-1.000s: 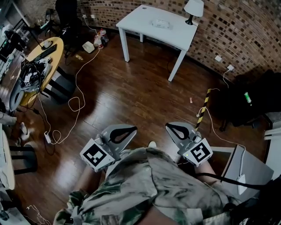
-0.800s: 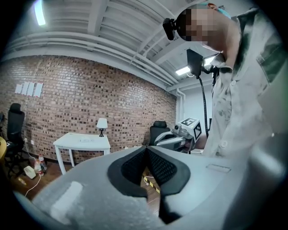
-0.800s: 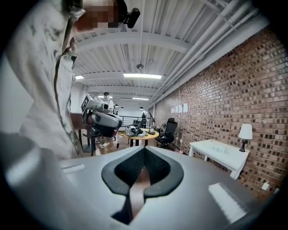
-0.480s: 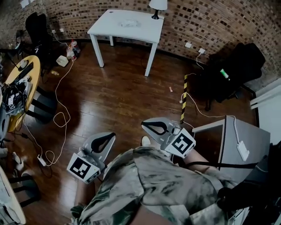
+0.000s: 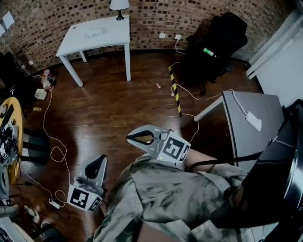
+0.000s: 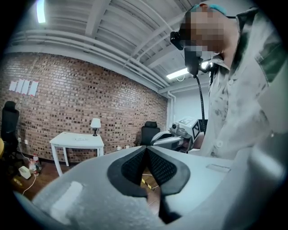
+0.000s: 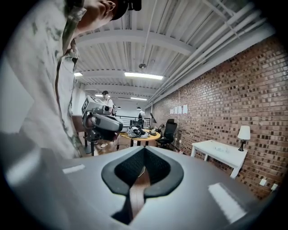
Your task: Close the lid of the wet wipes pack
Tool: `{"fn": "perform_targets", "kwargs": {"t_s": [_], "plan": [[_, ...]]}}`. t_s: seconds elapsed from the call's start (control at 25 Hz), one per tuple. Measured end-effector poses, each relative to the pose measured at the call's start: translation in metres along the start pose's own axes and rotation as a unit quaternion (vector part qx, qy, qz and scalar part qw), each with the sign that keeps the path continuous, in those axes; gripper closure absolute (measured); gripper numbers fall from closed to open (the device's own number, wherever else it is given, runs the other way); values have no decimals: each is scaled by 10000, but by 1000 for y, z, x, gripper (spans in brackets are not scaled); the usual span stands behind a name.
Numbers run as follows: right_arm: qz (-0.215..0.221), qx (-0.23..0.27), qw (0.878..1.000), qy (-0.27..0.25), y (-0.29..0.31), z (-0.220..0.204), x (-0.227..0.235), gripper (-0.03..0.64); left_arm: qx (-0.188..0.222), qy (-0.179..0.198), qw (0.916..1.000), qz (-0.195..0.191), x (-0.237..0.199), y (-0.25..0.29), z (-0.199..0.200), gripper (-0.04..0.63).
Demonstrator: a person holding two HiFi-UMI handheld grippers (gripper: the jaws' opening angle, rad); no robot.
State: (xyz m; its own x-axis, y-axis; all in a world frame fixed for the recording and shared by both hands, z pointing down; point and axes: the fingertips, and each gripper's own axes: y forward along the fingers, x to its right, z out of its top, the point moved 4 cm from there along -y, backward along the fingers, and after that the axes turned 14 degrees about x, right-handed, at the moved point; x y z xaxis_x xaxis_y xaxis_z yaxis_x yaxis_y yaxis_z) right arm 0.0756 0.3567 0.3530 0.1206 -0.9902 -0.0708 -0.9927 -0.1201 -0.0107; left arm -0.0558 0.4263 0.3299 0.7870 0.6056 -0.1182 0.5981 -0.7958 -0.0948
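On the white table [image 5: 113, 35] by the brick wall [image 5: 189, 14], just in front of the lamp [image 5: 119, 5] at its far edge, lies a small pale flat thing [image 5: 96, 32]. It is probably the wet wipes pack, though it is too small here to tell, and no lid can be made out. It seems to lie with its long side along the table's long side, but that too is uncertain. Both tools are well apart from the table, held close against the person's body across a wide stretch of wooden floor [image 5: 109, 104]. The left gripper [image 5: 100, 160] hangs low, and its own view shows the jaws clenched tip to tip, with only floor showing through the gap behind the pads and nothing caught between them. The right gripper [image 5: 129, 138] is carried higher. Its own view shows the same: tips pressed together and holding nothing. In the head view the right gripper sits somewhat nearer the table, with its jaws pointing across the line to it. The left gripper is farther off but points roughly toward the table. So the task's thing lies ahead of both tools, out of reach of either. The task does not look to be under way, and the next move would call for crossing the floor to the table first. The right gripper looks slightly better placed to arrive first.
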Motion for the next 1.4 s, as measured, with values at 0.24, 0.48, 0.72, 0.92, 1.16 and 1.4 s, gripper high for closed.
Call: {"fn": "perform_targets", "kwargs": {"t_s": [0.24, 0.48, 0.72, 0.92, 1.16, 1.4], "plan": [[-22, -46, 10000, -74, -2, 1, -14, 609, -12, -19, 10000, -59, 6, -11, -1, 594], [-8, -33, 10000, -83, 1, 3, -24, 609, -37, -63, 9999, -113, 11, -18, -5, 594], [20, -57, 9999, -118, 4, 4, -31, 609, -37, -35, 9999, -91, 10, -25, -3, 594], [86, -47, 9997, -207, 6, 4, -37, 609, -24, -22, 10000, -88, 12, -30, -3, 594], [109, -111, 9995, -269, 7, 5, -41, 609, -23, -32, 10000, -52, 11, -34, -6, 594], [147, -138, 9995, -257, 9, 4, -46, 609, -9, -36, 10000, -29, 13, -39, -6, 594]]}}
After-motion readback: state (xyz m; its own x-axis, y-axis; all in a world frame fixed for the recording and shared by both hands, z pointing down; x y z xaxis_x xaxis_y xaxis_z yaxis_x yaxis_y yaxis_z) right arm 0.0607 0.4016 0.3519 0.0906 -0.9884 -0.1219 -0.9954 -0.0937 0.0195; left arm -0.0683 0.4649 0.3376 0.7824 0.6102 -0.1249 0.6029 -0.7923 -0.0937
